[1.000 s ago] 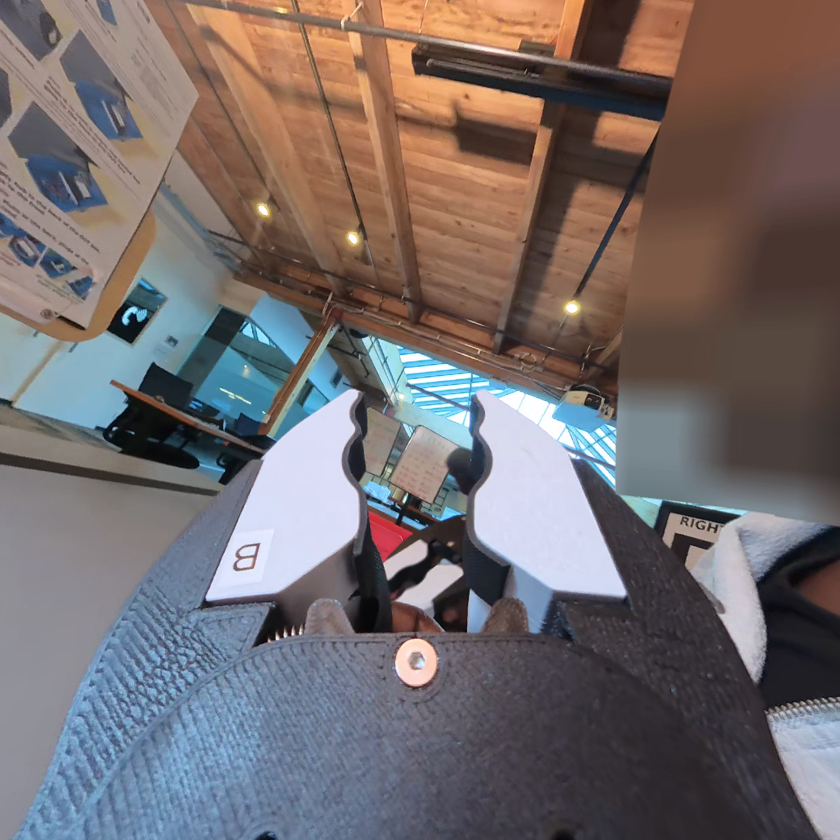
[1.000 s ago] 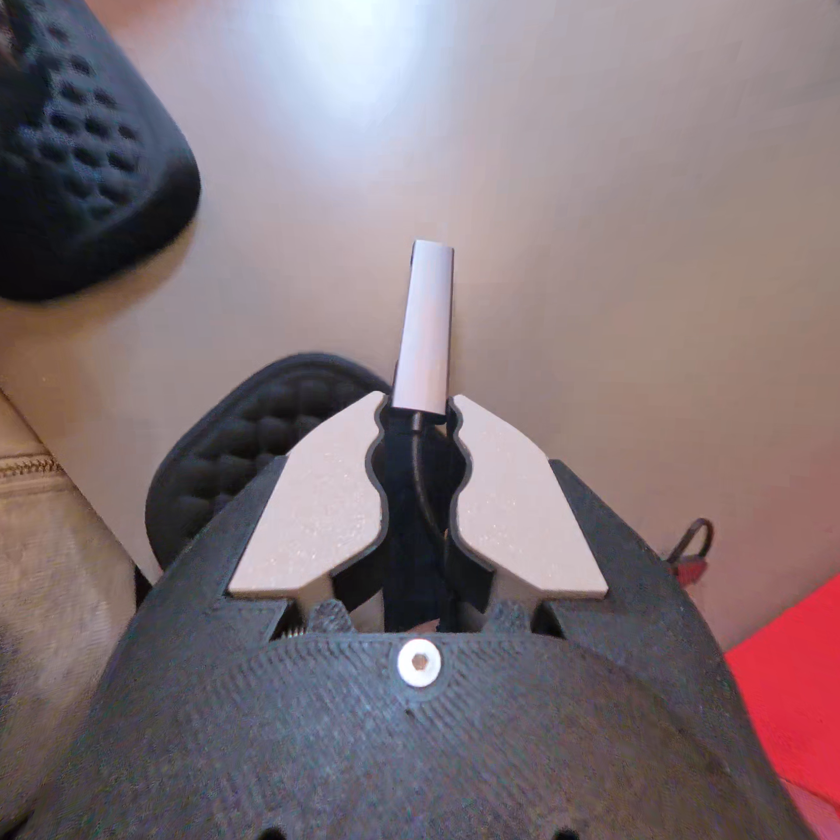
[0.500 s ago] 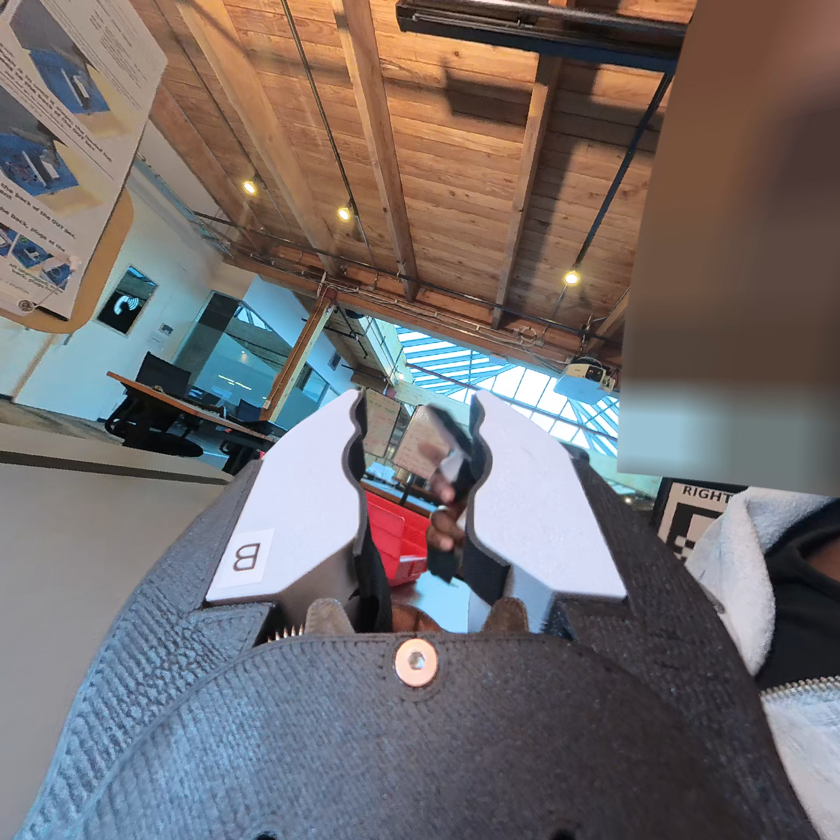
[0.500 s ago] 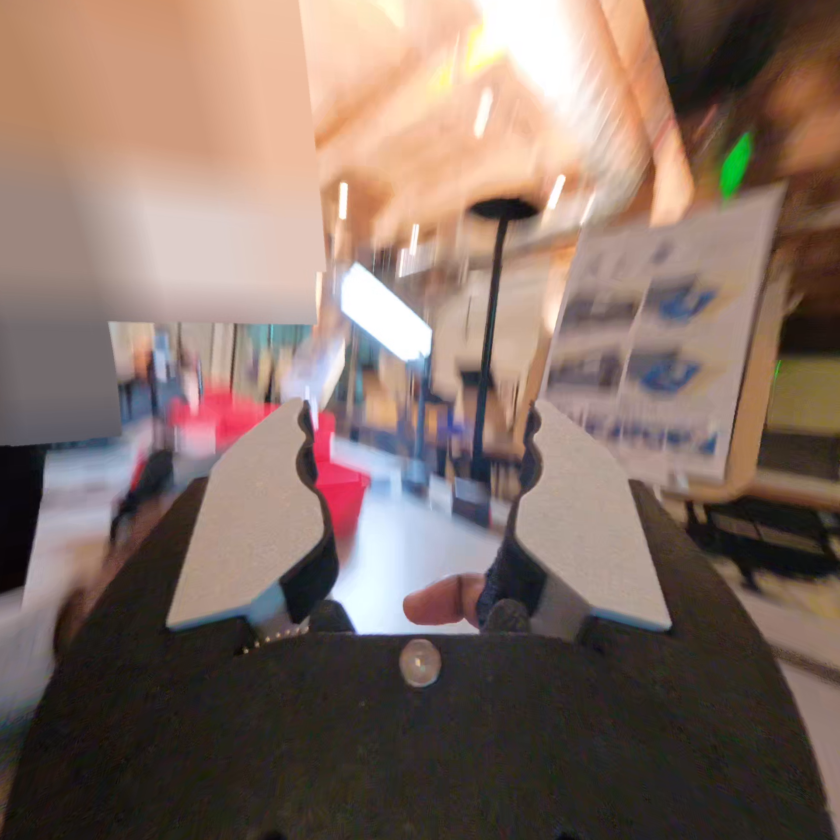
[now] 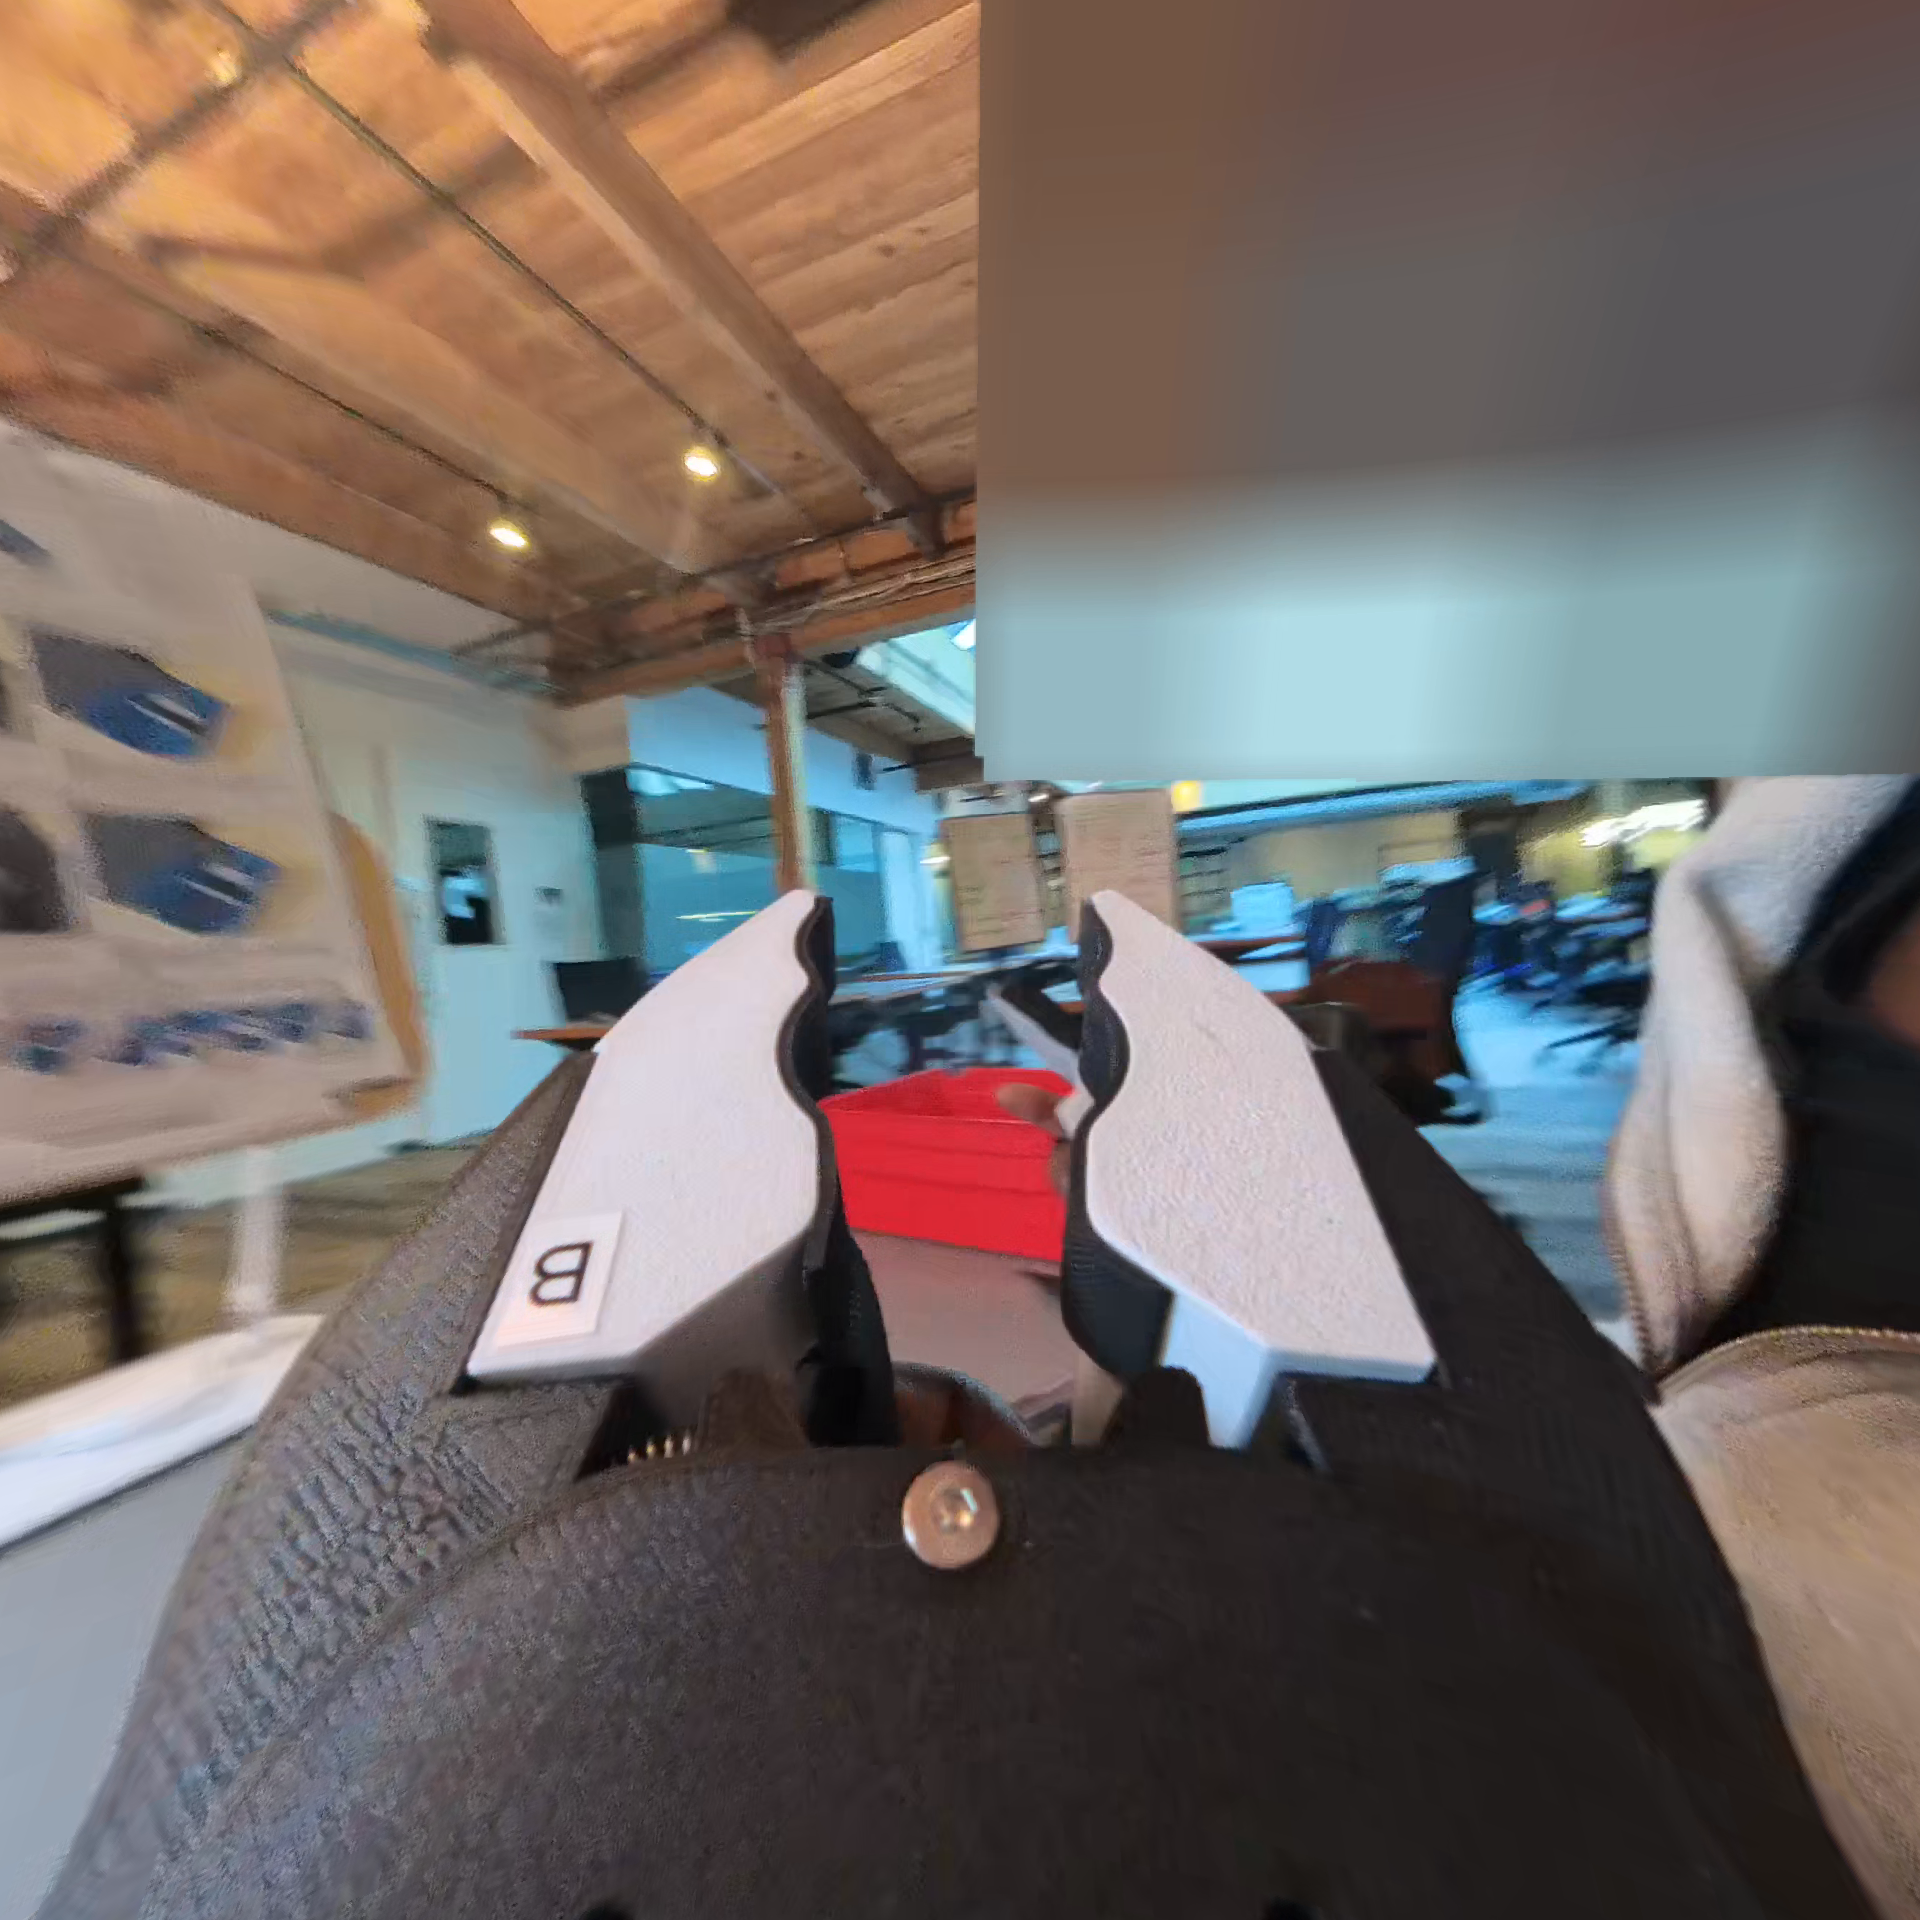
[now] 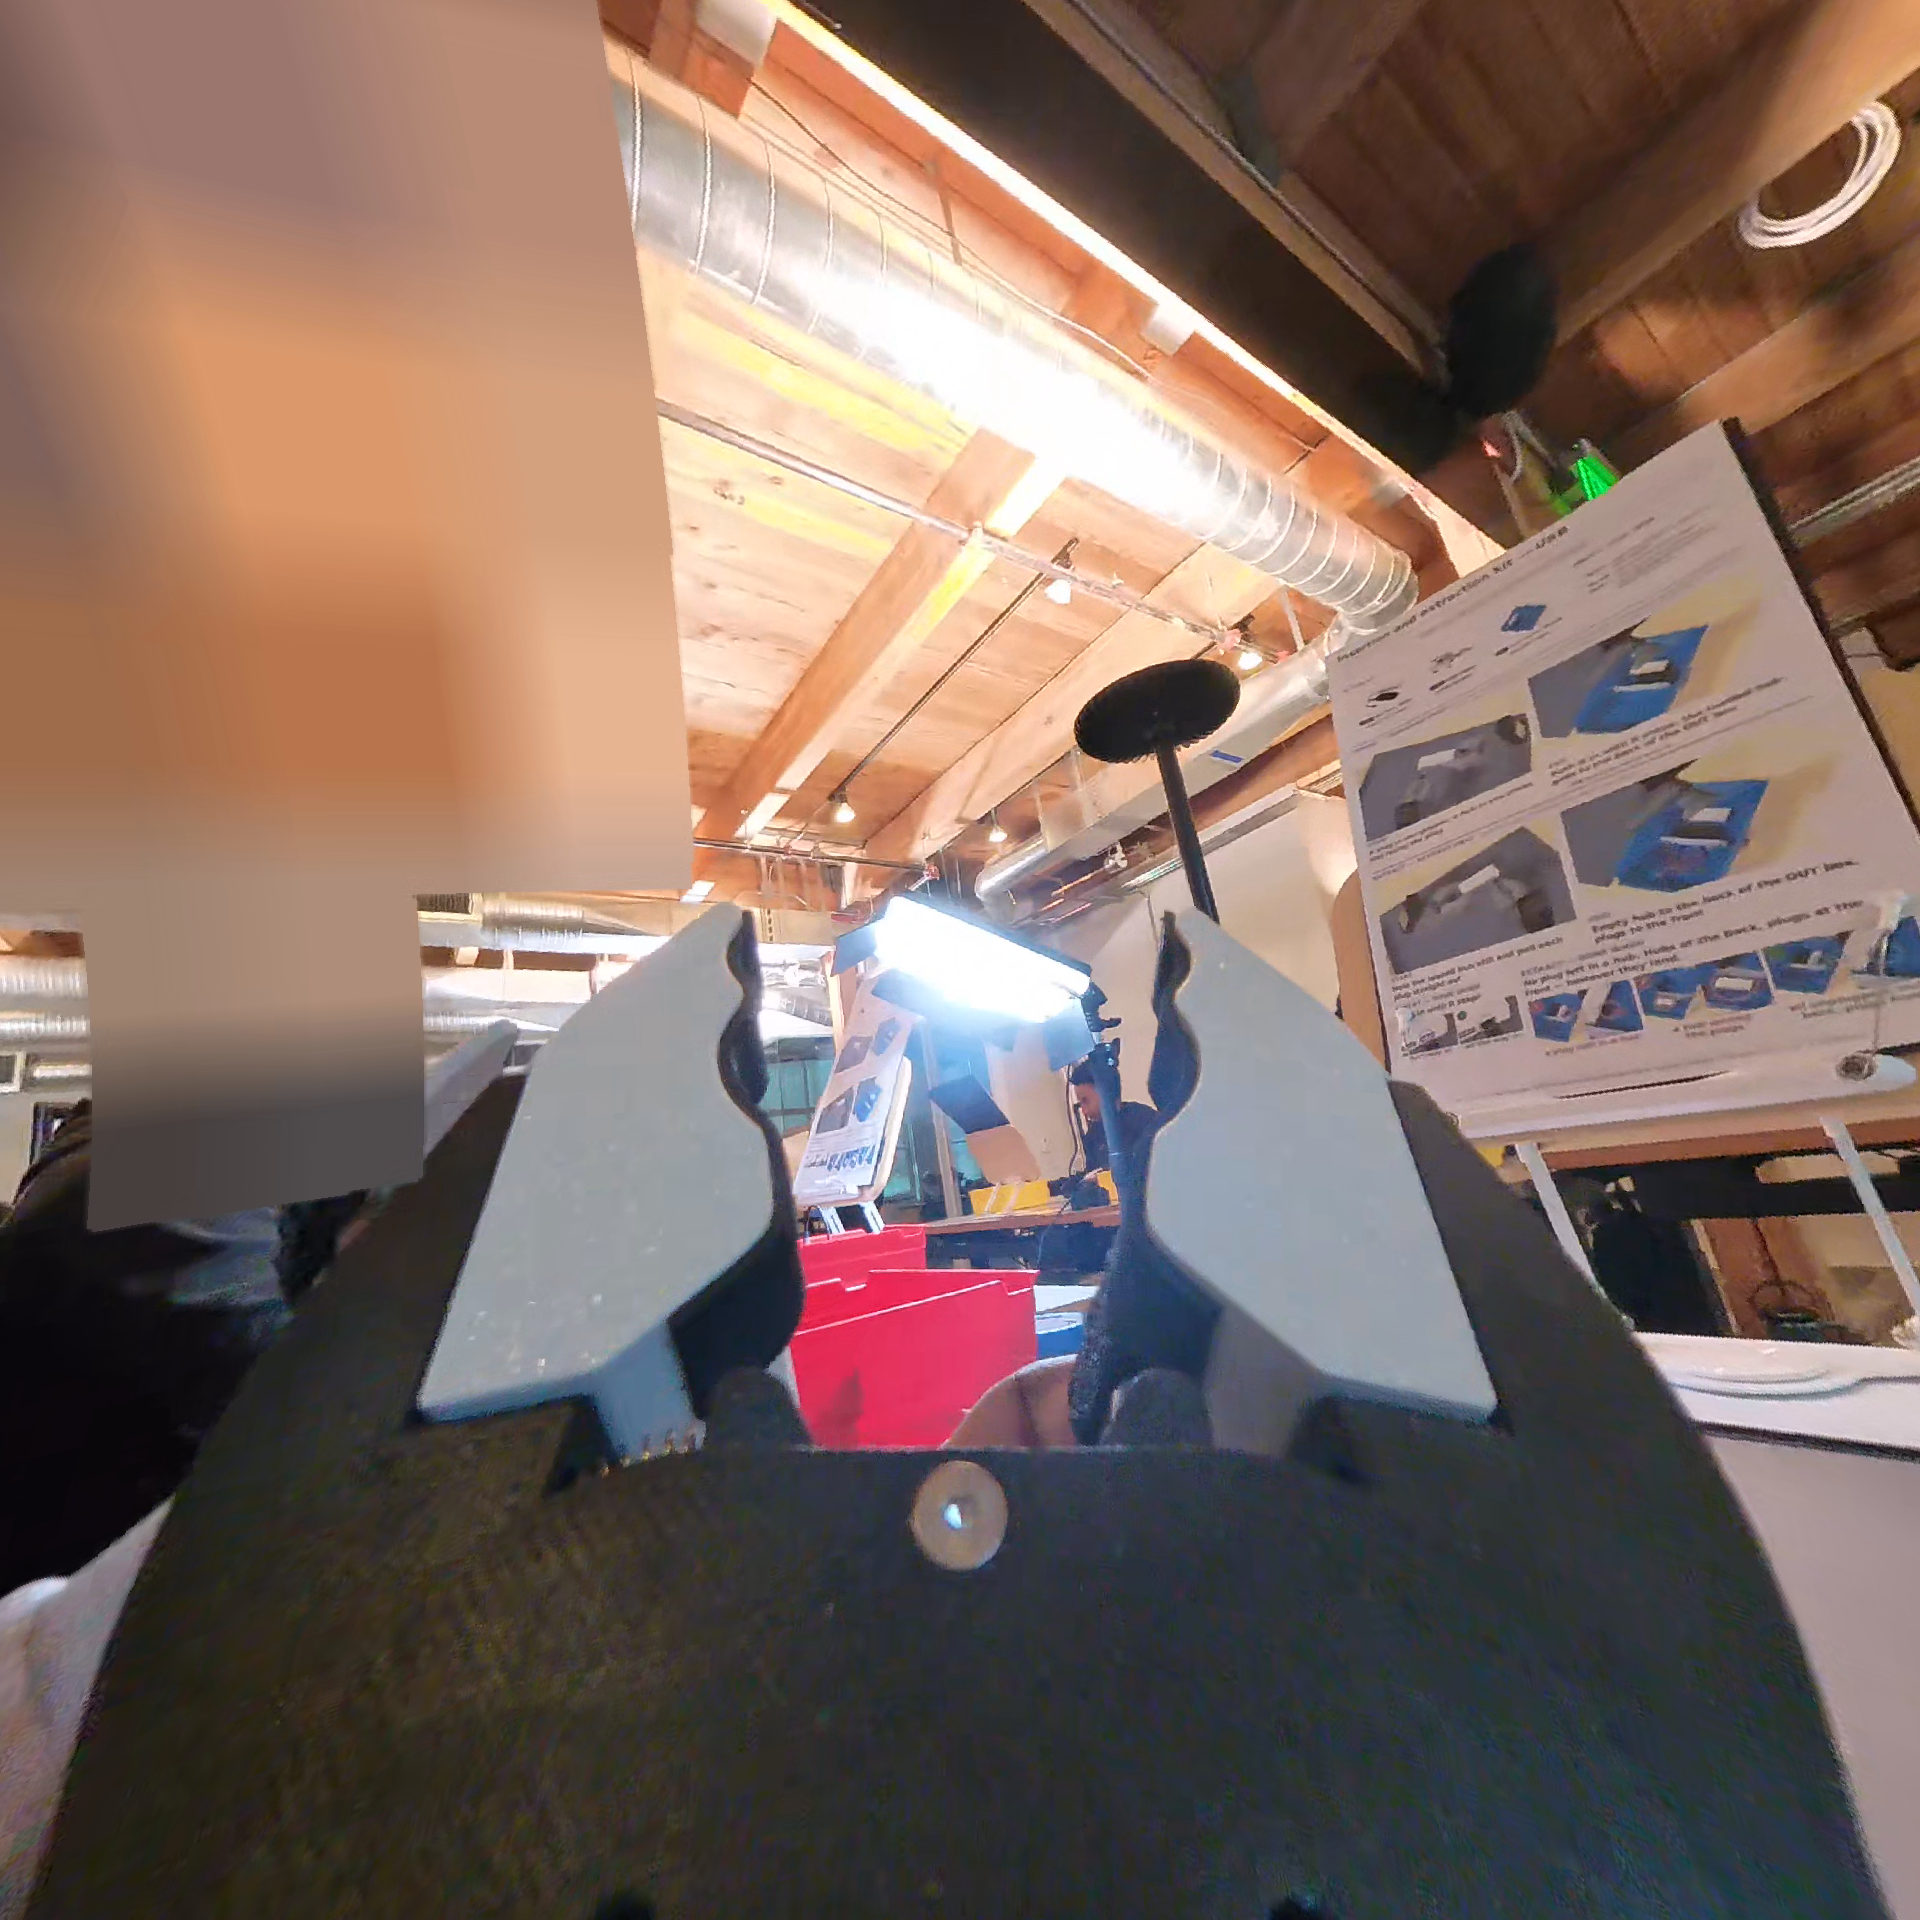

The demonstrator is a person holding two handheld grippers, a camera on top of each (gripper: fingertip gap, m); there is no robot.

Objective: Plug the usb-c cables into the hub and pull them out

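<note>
The right gripper [image 6: 951, 1049] no longer clamps the silver hub it held a second ago — its jaws now gape wide and empty, tipped up toward the ceiling. That suggests the hub is released. The left gripper [image 5: 948, 977] stays partly open, holding nothing. Hub and cables are out of view. Only the right wrist view shows a bright lamp [image 6: 971, 971]; both catch red bins [image 5: 940, 1164].
</note>
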